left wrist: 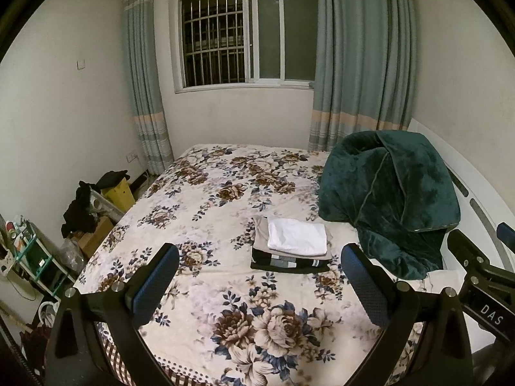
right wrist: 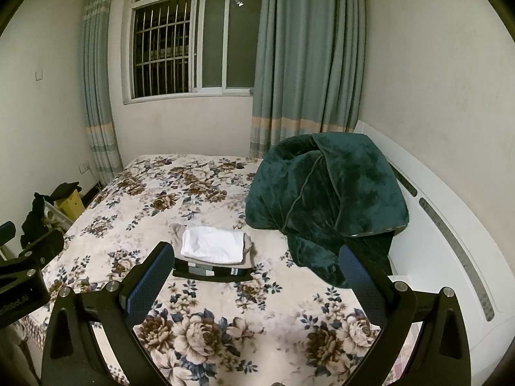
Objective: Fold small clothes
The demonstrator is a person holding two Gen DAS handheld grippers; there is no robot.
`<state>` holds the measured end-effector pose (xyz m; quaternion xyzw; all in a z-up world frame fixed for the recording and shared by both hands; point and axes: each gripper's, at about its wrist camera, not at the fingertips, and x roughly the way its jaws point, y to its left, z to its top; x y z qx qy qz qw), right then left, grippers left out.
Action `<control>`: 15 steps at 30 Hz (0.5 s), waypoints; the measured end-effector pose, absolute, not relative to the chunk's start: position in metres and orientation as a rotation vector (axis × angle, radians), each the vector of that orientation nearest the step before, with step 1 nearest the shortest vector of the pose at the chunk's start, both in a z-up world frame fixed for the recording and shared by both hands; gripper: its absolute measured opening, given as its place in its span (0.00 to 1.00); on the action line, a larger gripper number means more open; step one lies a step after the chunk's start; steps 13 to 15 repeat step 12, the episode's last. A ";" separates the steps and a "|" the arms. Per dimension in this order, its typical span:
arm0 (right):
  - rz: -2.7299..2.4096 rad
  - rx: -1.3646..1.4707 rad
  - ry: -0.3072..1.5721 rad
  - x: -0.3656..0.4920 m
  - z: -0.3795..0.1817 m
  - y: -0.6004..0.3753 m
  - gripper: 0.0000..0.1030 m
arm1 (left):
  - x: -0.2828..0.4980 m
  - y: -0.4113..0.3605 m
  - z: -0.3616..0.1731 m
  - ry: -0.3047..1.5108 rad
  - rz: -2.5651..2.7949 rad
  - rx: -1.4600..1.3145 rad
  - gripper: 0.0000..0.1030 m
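Both the left gripper (left wrist: 260, 276) and right gripper (right wrist: 257, 275) hang with jaws spread wide, holding nothing. Beyond them, mid-frame on the floral bedspread (left wrist: 206, 193), sits a stack of folded clothes (left wrist: 291, 246), white piece on top. A green blanket (left wrist: 389, 199) is heaped at right.

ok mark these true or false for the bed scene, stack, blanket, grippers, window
1. A white folded garment tops the stack of folded clothes. True.
2. The left gripper is clamped on the white garment. False: it is open and holds nothing.
3. The dark green plush blanket is folded flat. False: it sits in a bunched heap.
4. The right gripper is open and holds nothing. True.
5. The curtains cover the window. False: they are drawn aside.
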<state>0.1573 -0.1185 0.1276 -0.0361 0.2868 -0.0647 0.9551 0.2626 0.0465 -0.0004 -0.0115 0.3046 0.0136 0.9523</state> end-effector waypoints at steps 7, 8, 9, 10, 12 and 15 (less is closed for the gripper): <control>-0.134 -0.073 0.581 0.156 0.126 -0.119 1.00 | 0.261 0.049 0.000 0.619 0.030 -0.025 1.00; -0.135 -0.072 0.580 0.156 0.126 -0.119 1.00 | 0.261 0.049 0.000 0.619 0.032 -0.024 1.00; -0.135 -0.072 0.580 0.156 0.126 -0.119 1.00 | 0.261 0.050 0.000 0.618 0.033 -0.024 1.00; -0.136 -0.071 0.580 0.155 0.126 -0.119 1.00 | 0.261 0.051 0.000 0.616 0.034 -0.023 1.00; -0.136 -0.071 0.580 0.155 0.125 -0.118 1.00 | 0.258 0.054 0.000 0.610 0.038 -0.025 1.00; -0.136 -0.071 0.580 0.155 0.125 -0.118 1.00 | 0.258 0.054 0.000 0.610 0.038 -0.025 1.00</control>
